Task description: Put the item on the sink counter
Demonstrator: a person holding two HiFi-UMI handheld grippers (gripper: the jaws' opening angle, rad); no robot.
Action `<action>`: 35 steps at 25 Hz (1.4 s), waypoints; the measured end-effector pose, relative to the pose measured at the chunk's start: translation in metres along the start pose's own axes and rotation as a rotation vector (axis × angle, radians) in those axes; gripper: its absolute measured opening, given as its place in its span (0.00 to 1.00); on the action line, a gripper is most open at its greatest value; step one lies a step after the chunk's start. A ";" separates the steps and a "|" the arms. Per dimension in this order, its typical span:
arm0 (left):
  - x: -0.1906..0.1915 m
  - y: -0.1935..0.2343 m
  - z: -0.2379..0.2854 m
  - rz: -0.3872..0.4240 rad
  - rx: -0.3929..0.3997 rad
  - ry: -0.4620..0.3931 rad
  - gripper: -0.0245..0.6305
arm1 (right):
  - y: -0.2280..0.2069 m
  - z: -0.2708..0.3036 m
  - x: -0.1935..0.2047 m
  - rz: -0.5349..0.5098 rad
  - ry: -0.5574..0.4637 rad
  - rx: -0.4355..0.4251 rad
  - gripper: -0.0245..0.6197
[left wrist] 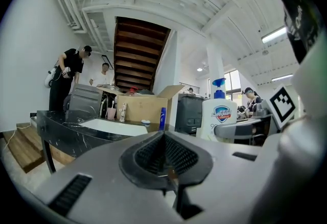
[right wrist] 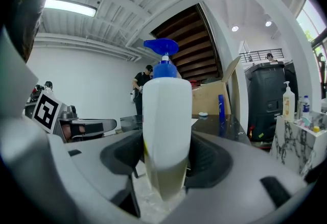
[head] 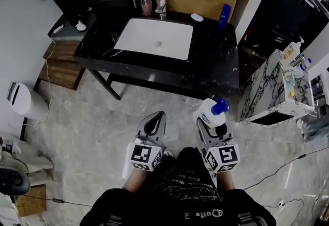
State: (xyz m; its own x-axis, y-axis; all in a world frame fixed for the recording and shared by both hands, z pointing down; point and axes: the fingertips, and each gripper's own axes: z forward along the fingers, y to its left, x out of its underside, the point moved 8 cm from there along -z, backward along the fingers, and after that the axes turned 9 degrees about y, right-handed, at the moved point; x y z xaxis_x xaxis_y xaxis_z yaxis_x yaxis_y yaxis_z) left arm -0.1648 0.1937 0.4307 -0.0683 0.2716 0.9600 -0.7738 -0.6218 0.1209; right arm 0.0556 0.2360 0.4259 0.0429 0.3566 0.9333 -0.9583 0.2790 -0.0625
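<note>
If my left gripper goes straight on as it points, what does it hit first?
Probably the front edge of the black sink counter, before the white basin; only floor lies between, though height is uncertain.

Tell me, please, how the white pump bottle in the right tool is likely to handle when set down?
The pump bottle looks tall and narrow, so it probably tips easily if nudged. Liquid seems to fill only its lower part, so it is likely light. Its smooth plastic sides may slip in the right tool.
</note>
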 end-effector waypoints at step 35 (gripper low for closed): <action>-0.082 0.097 0.261 -0.067 -0.215 -0.032 0.05 | -0.199 0.268 -0.143 -0.084 -0.043 -0.184 0.44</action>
State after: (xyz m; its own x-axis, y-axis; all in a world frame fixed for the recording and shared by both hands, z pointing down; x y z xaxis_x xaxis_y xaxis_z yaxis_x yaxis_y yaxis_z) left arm -0.0697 -0.0804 0.4294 0.0054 0.2819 0.9594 -0.8928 -0.4308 0.1316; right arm 0.1648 -0.1097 0.3993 0.1047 0.2879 0.9519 -0.8840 0.4654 -0.0436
